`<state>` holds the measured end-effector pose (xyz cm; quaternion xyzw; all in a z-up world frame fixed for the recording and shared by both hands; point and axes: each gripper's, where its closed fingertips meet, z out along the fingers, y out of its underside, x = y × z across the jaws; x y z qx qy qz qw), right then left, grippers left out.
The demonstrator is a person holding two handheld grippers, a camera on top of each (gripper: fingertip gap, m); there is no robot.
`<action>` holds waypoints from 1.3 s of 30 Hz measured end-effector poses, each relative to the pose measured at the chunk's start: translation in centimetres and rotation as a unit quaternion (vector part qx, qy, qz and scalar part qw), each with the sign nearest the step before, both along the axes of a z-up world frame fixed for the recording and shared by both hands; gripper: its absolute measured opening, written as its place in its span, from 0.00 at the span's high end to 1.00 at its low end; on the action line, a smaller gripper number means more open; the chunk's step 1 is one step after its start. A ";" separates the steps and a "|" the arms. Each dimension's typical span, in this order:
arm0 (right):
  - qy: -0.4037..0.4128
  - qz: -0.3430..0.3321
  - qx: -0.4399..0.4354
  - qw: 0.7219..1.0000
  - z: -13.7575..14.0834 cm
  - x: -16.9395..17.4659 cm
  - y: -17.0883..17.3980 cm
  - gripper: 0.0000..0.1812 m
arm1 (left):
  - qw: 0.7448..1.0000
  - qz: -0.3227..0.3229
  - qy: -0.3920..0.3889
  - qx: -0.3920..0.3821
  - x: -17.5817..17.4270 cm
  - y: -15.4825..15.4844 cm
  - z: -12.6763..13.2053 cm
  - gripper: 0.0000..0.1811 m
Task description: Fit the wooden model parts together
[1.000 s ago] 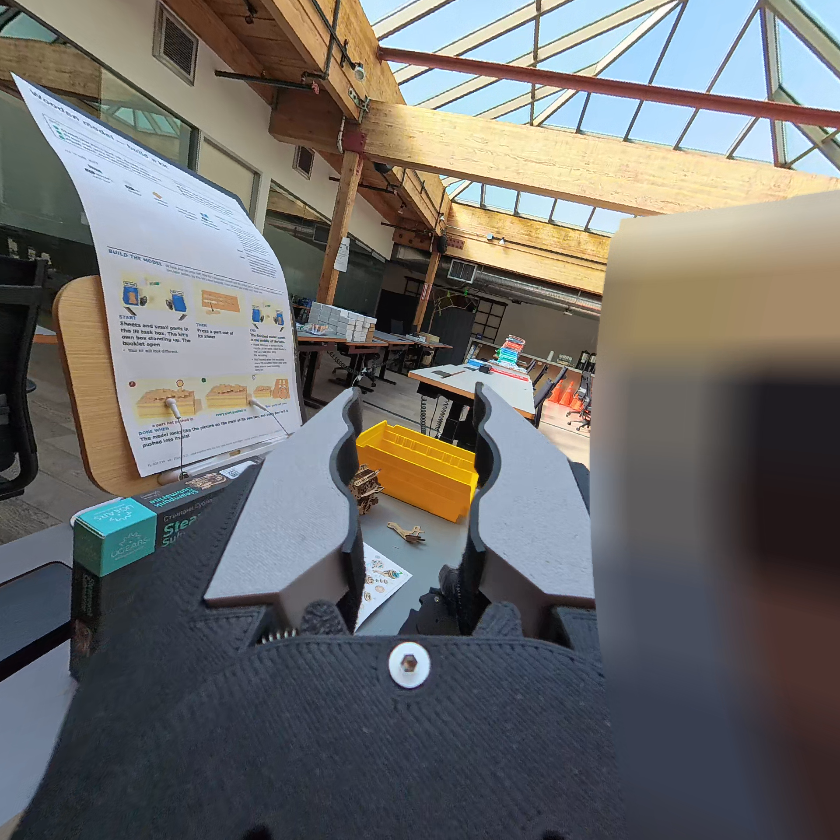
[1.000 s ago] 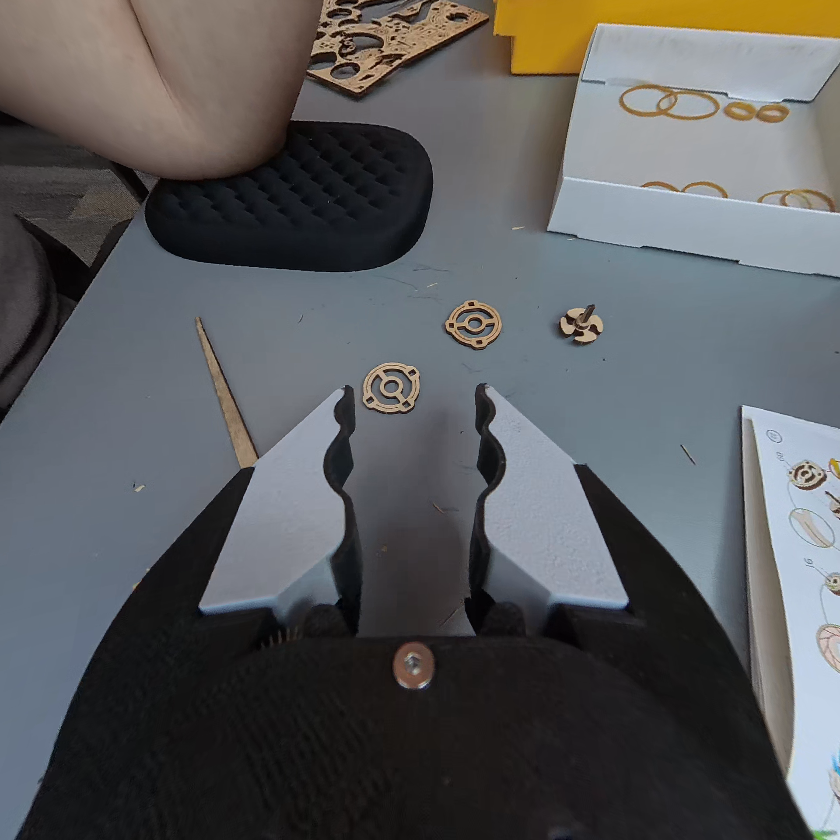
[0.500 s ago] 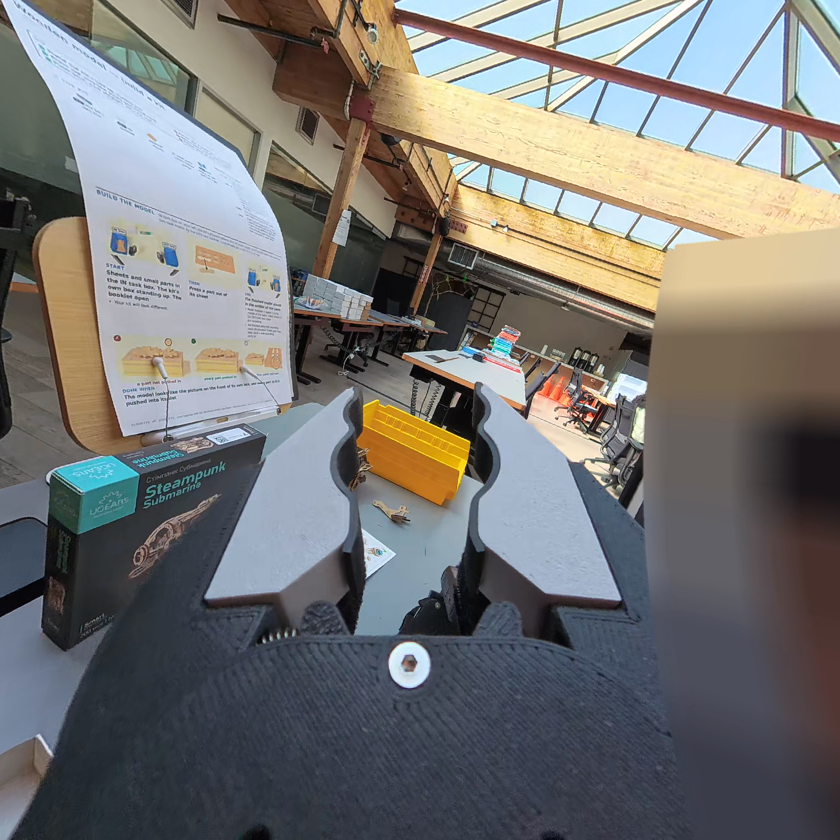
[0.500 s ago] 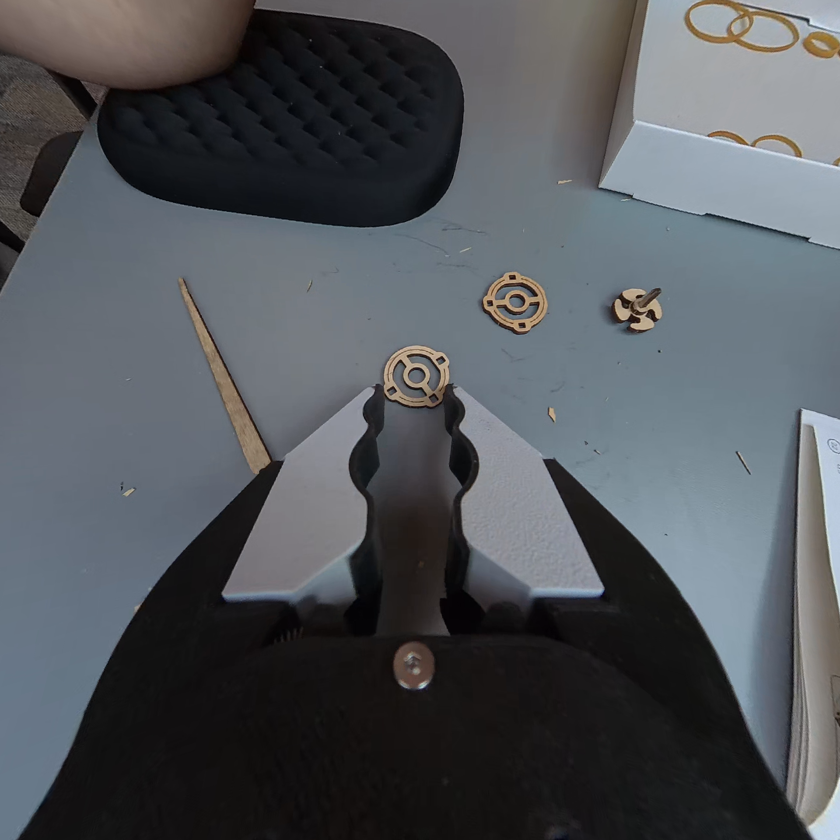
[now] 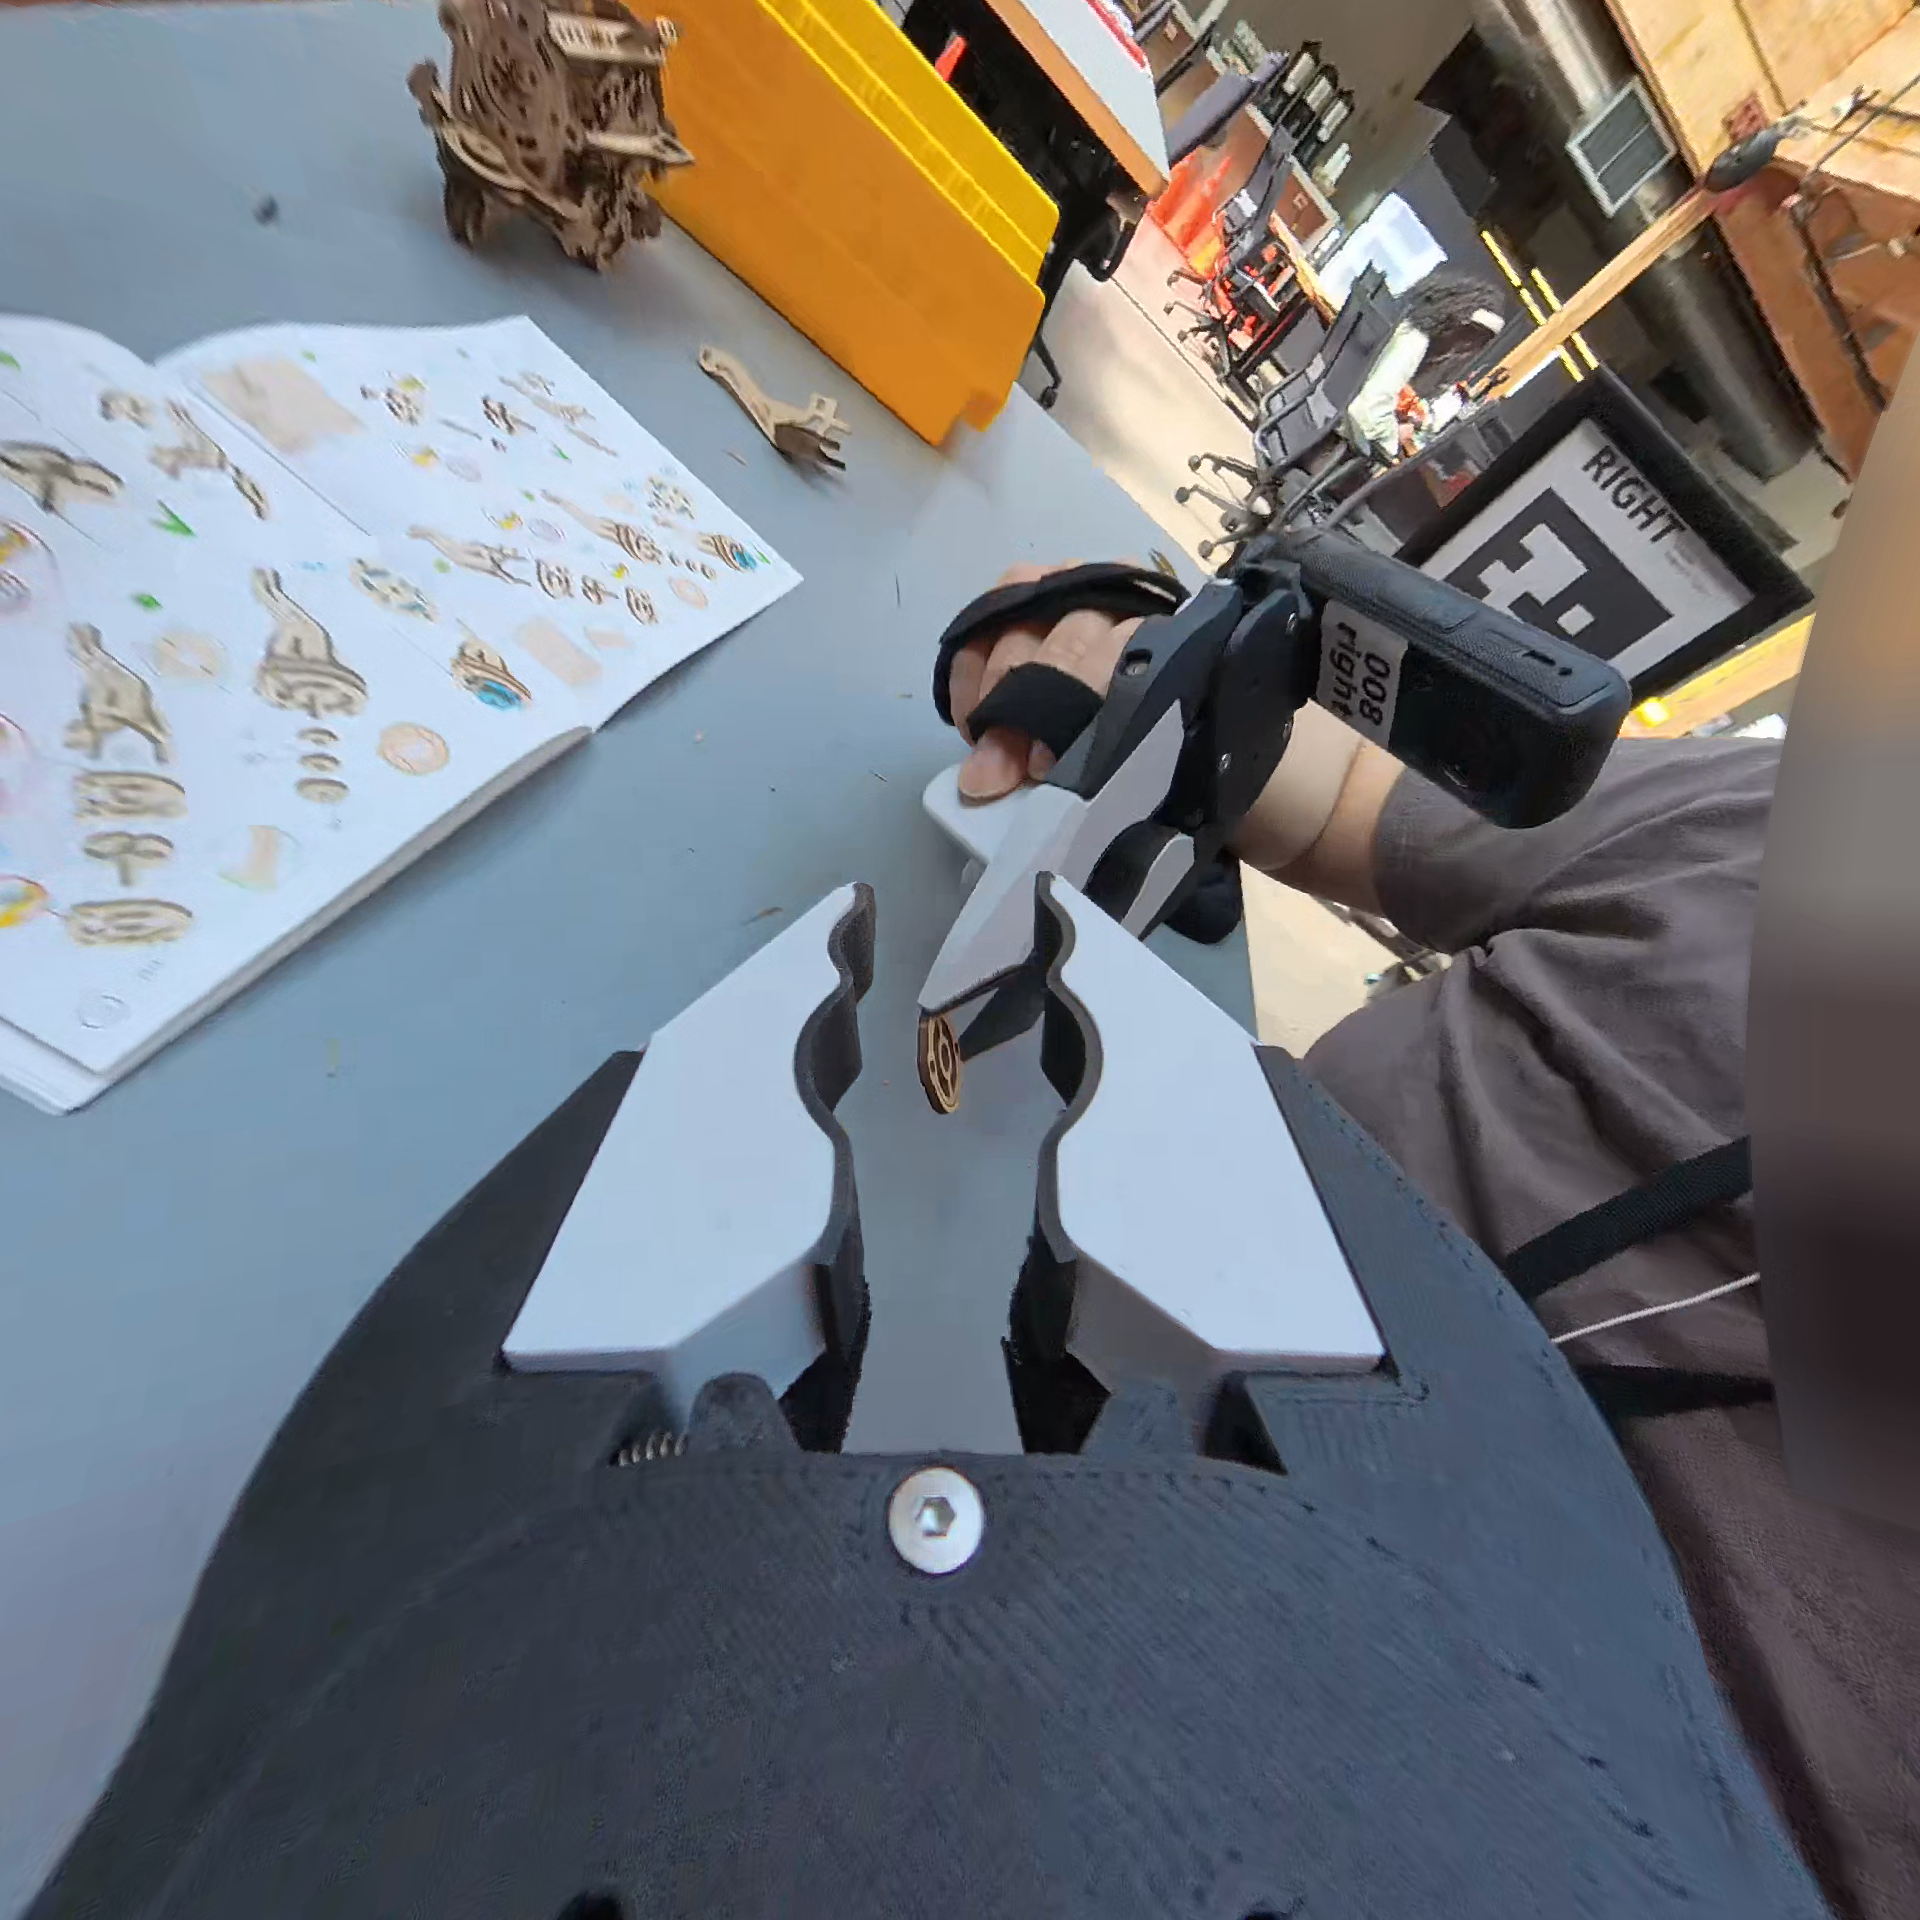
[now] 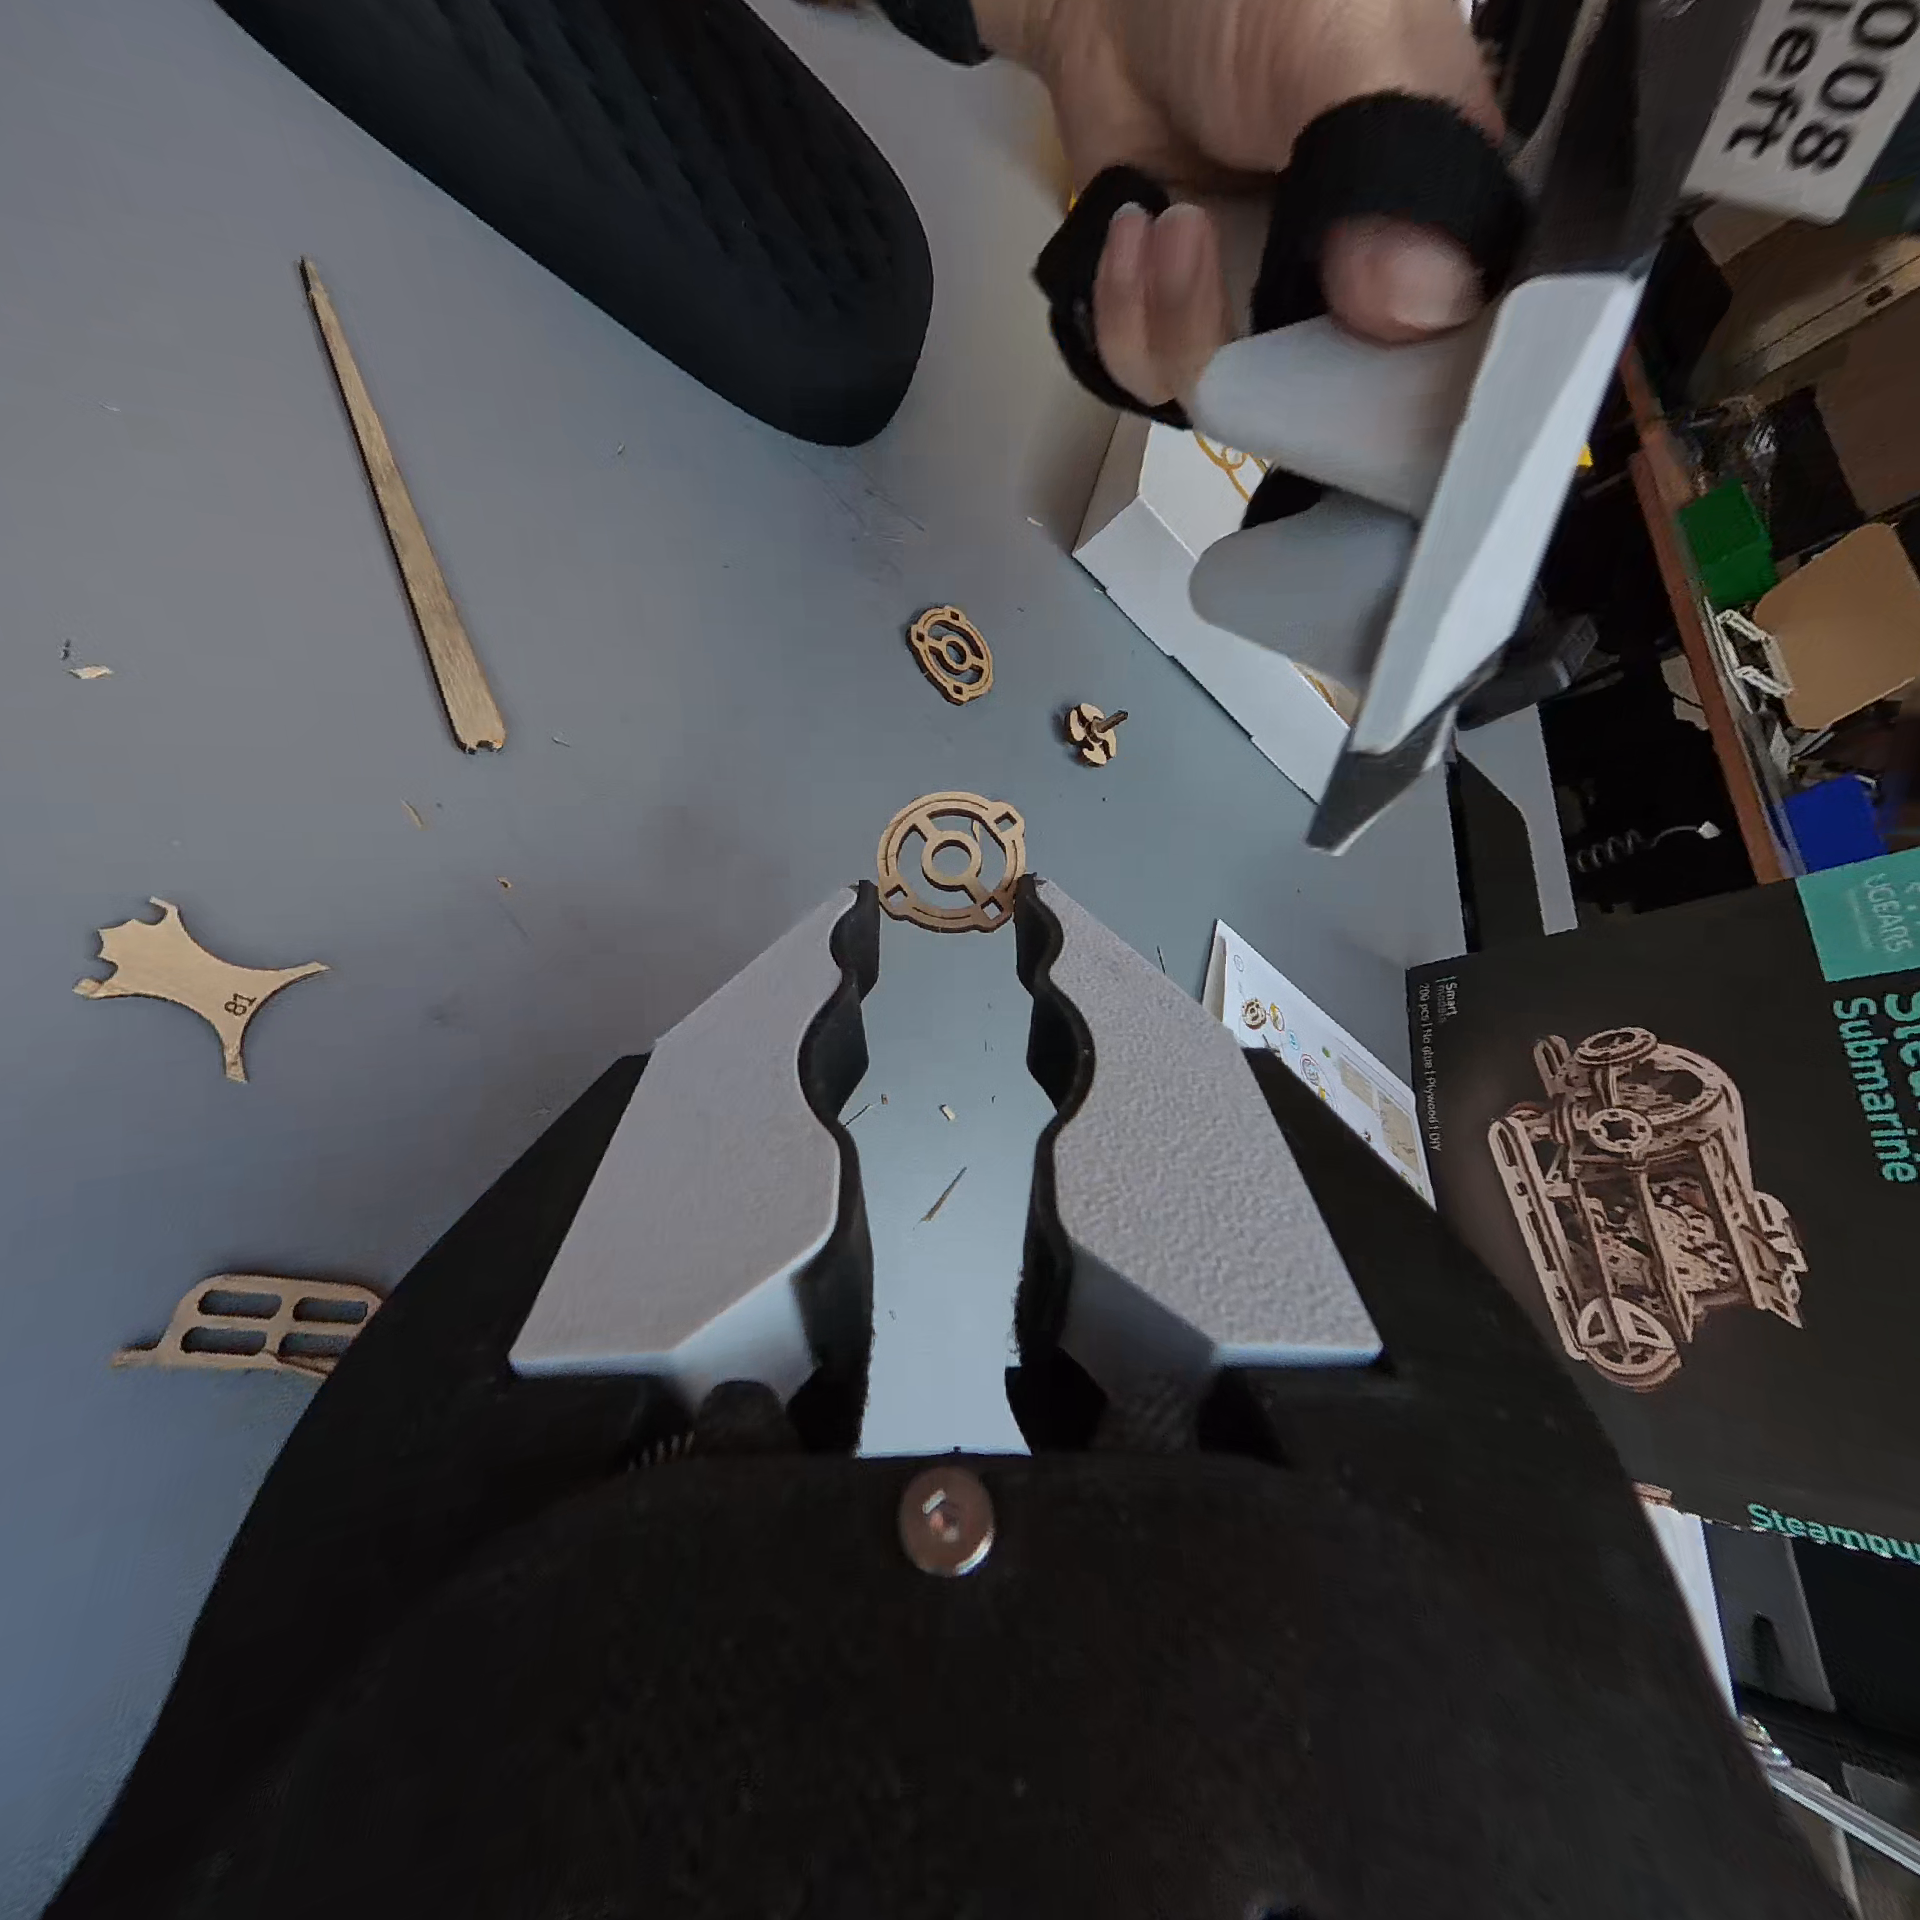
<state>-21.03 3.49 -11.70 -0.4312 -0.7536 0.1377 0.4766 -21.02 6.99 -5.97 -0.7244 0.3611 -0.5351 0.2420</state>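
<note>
My right gripper (image 6: 948, 894) is shut on the edge of a round wooden ring part (image 6: 951, 857) and holds it above the grey table (image 6: 644, 935). In the left wrist view the ring (image 5: 943, 1060) hangs from the right gripper (image 5: 961, 1023), just ahead of and between my left gripper's fingers. My left gripper (image 5: 951, 909) is open and empty. It also shows at the upper right of the right wrist view (image 6: 1382, 665). A second ring (image 6: 950, 652) and a small rotor with a pin (image 6: 1093, 732) lie on the table beyond.
An open booklet (image 5: 312, 623), a part-built wooden model (image 5: 551, 125), a loose wooden part (image 5: 779, 410) and a yellow bin (image 5: 862, 208) lie ahead-left. A black pad (image 6: 644, 177), wooden stick (image 6: 400, 520), scraps (image 6: 187, 982), white box (image 6: 1174, 561) and kit box (image 6: 1683, 1195) surround the work spot. The gap from one gripper's tips to the other's is roughly 7 centimeters. Both grippers' tips are roughly 35 centimeters from the part-built wooden model (image 5: 551, 125).
My right gripper closed on the ring and lifted it off the table. My left gripper swung down from facing the room to point at the table, close to the right gripper.
</note>
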 end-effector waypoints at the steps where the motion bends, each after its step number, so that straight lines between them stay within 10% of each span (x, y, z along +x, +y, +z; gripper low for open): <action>1: 0.003 0.005 0.005 1.000 0.2 0.0 -0.1 0.86 | 1.000 -0.009 -0.004 -0.022 0.3 -0.4 -0.9 0.85; 25: 0.016 -0.003 0.045 0.999 0.4 0.0 0.7 0.86 | 0.991 -0.082 0.032 -0.096 0.8 -2.8 -5.2 1.00; 35: 0.246 -0.168 -0.173 0.939 7.2 1.7 5.9 0.69 | 0.974 0.159 -0.154 -0.040 -0.9 3.3 1.3 1.00; 39: 0.236 -0.239 -0.127 0.933 6.4 0.6 6.4 0.68 | 0.951 0.223 -0.209 -0.056 -1.0 3.8 1.9 1.00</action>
